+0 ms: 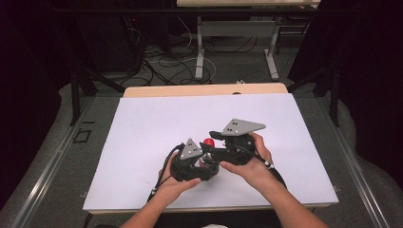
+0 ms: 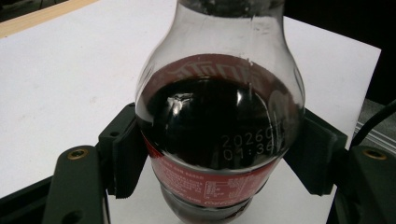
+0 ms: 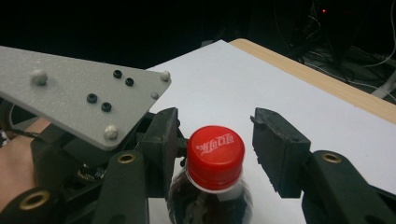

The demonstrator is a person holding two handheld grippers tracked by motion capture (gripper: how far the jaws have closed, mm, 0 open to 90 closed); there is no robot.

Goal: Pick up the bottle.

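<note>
On the white surface (image 1: 142,123) stands a part-full, weighty, smooth bottle (image 2: 219,135), clamped at its body by the left tool (image 2: 219,163). The right tool (image 3: 212,140) straddles the red cap (image 3: 215,151), jaws apart; the cap is the place to grip.

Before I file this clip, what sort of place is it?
Probably a lab recording station: a white-topped table, cables on the floor, and handheld grippers working a cola bottle.
</note>
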